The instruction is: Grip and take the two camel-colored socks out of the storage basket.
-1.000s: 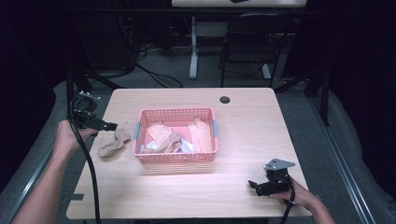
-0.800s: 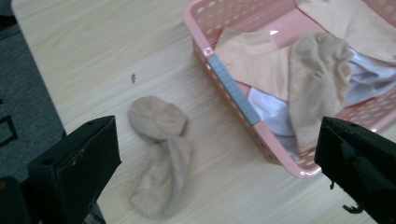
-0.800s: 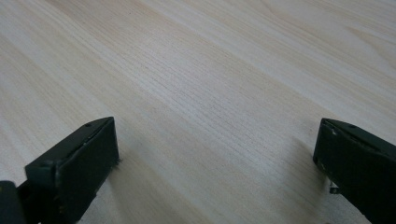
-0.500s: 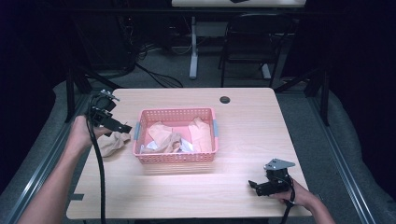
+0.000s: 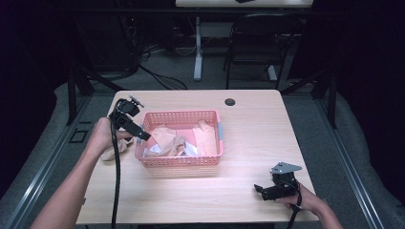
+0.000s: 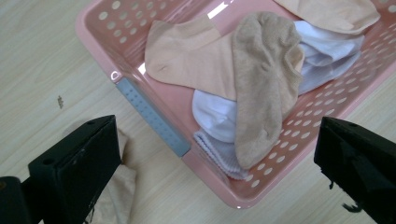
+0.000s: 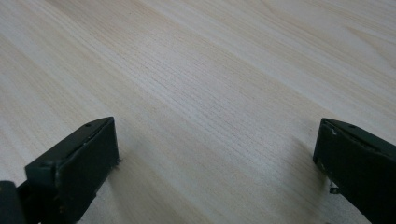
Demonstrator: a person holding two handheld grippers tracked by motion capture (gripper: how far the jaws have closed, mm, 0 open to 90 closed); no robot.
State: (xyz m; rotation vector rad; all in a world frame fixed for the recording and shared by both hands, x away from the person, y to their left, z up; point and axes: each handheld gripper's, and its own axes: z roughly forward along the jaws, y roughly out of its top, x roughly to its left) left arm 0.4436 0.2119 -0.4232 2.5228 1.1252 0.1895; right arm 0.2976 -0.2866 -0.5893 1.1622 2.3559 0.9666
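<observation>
I've swung my left gripper from the socks dropped near the tabletop's left edge over the basket's left rim, jaws wide and empty, ready for another sock; my right gripper idles open near the front right corner.

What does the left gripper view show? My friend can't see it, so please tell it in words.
A pink basket of socks sits on a wooden table, a tan sock draped over white ones. The left gripper hangs open above, with another tan sock outside the basket.
</observation>
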